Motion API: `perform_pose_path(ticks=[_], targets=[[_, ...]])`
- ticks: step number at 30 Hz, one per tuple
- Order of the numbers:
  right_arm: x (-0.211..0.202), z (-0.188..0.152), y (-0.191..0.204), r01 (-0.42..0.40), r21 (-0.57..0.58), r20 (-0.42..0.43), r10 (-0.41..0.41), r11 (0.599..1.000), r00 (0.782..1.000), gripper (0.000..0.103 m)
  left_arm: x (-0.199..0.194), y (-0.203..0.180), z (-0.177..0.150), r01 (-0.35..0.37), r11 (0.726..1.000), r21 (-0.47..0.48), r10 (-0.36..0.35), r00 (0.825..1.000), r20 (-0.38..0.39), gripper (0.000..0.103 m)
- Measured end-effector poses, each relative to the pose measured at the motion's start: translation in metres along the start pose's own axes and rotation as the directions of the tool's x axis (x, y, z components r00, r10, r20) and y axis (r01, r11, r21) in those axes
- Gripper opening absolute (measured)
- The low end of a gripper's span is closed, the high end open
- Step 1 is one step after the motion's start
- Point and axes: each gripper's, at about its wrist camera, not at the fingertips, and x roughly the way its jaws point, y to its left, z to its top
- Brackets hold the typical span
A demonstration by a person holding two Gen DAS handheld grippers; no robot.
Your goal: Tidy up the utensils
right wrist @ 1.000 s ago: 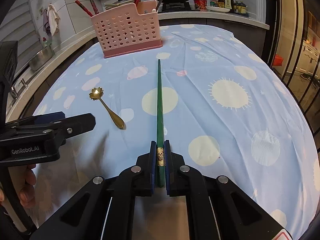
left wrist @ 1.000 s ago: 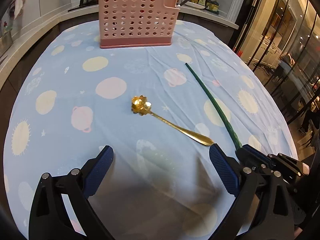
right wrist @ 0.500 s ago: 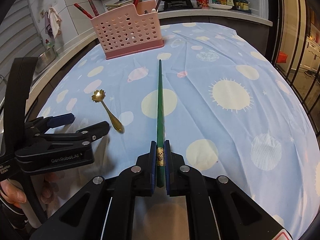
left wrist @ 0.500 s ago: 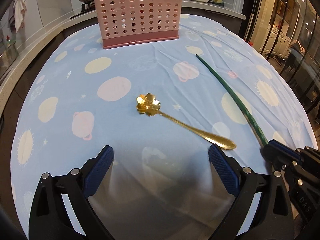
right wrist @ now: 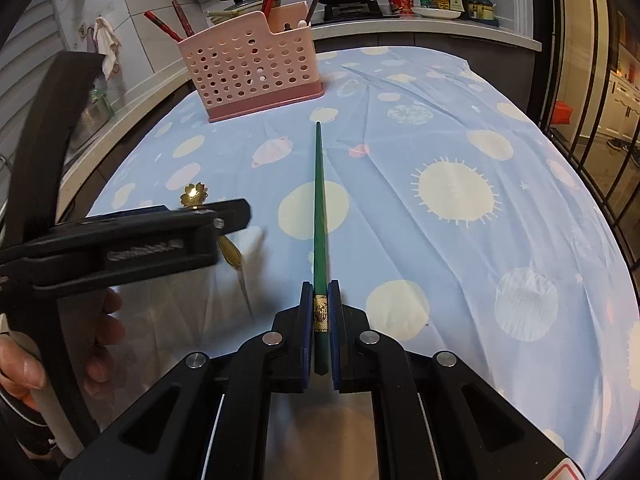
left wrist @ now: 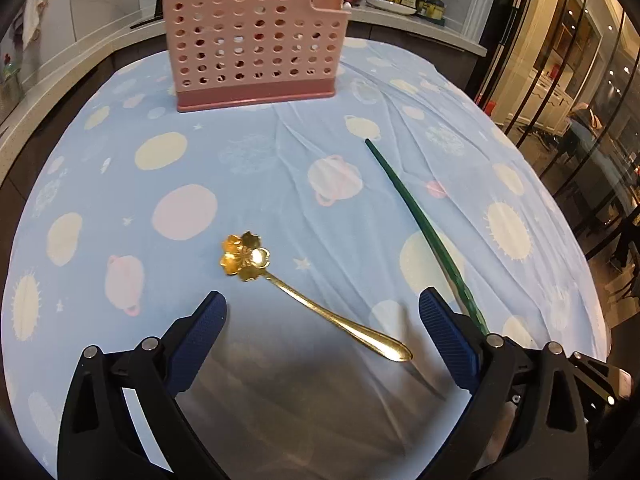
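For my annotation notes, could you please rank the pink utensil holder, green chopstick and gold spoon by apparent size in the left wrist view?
1. pink utensil holder, largest though farthest away.
2. green chopstick, longest, thin, partly hidden.
3. gold spoon, smallest although nearest.

Green chopstick [right wrist: 319,200], gold spoon [left wrist: 304,300], pink holder [left wrist: 256,40]

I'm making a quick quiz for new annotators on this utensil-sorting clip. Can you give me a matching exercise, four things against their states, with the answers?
Things:
1. green chopstick
2. gold flower spoon
3. pink utensil holder
4. left claw

States:
A. stands upright at the far end of the tablecloth, red chopsticks in it
B. open, hovering over a utensil's handle
C. clamped near its gold-banded end by the right claw
D. lies flat on the cloth, ungripped

Pairs: 1-C, 2-D, 3-A, 4-B
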Motion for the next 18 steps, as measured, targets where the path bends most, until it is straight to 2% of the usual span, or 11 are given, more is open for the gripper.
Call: perform_pose_path(ticks=[1, 3, 8, 10, 12, 14, 18], targets=[[0.000, 0.000, 0.000, 0.001, -0.001, 0.000, -0.001, 1.000, 1.000, 0.007, 0.007, -0.002, -0.002, -0.023, 1.000, 0.007, 0.023, 1.000, -0.011, 0.092], [0.000, 0.001, 0.000, 0.004, -0.003, 0.001, -0.004, 1.000, 1.000, 0.007, 0.008, -0.008, -0.007, -0.078, 0.996, 0.050, 0.077, 0.997, 0.014, 0.092], [0.002, 0.000, -0.001, 0.005, -0.002, -0.002, -0.005, 1.000, 1.000, 0.007, -0.009, 0.005, -0.029, -0.076, 0.994, 0.073, 0.073, 0.997, 0.034, 0.090], [0.003, -0.001, -0.001, 0.002, 0.000, -0.007, -0.002, 1.000, 1.000, 0.007, -0.016, 0.012, -0.038, -0.080, 0.994, 0.076, 0.077, 0.996, 0.044, 0.086], [0.004, -0.002, -0.001, 0.000, 0.001, -0.010, 0.000, 1.000, 1.000, 0.007, -0.025, 0.020, -0.045, -0.075, 0.995, 0.068, 0.072, 0.996, 0.047, 0.076], [0.004, -0.003, 0.000, -0.004, -0.001, -0.010, 0.004, 1.000, 1.000, 0.007, -0.031, 0.027, -0.049, -0.063, 0.996, 0.058, 0.061, 0.997, 0.048, 0.071], [0.004, -0.004, 0.004, -0.008, -0.009, -0.011, 0.008, 1.000, 1.000, 0.007, -0.033, 0.031, -0.053, -0.054, 0.997, 0.055, 0.051, 0.997, 0.053, 0.067]])
